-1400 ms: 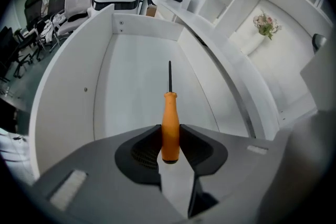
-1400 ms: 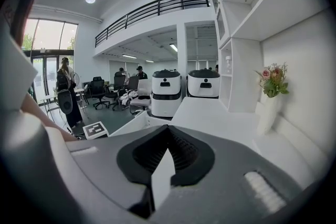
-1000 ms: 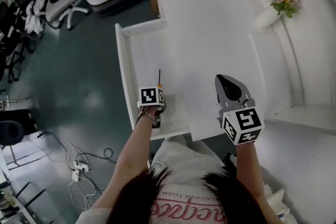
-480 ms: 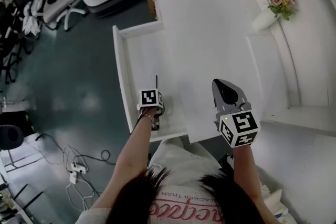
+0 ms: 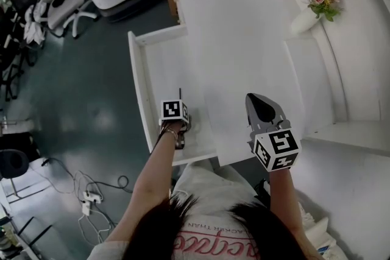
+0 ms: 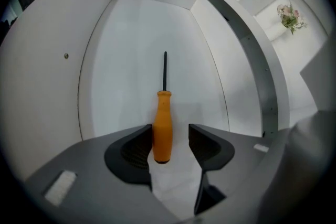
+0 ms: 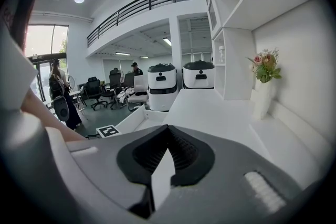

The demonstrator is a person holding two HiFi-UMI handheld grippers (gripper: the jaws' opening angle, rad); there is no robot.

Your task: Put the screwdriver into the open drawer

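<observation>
Screwdriver (image 6: 163, 128) lies flat on the white floor of the open drawer (image 6: 123, 44). Its orange handle is the near end. Its thin dark rod points straight away from the left tongs (image 6: 171, 136), toward the far wall of the drawer. The long way of the tool runs in line with these tongs.

The left tongs hang steeply down over it, and the end of the handle sits between the two jaws. The jaws have just been opening. Now they stand apart. There is a clear gap on the right side of the handle, and the left jaw is right next to it, maybe touching.

I think the tool has been let go, so the next move is likely to lift the left tongs straight up without bumping the handle. I see nothing else in the drawer.

The right tongs (image 7: 168, 131) are closed together and empty. They are over the surface (image 5: 244, 27), beside the drawer and farther from the tool.
</observation>
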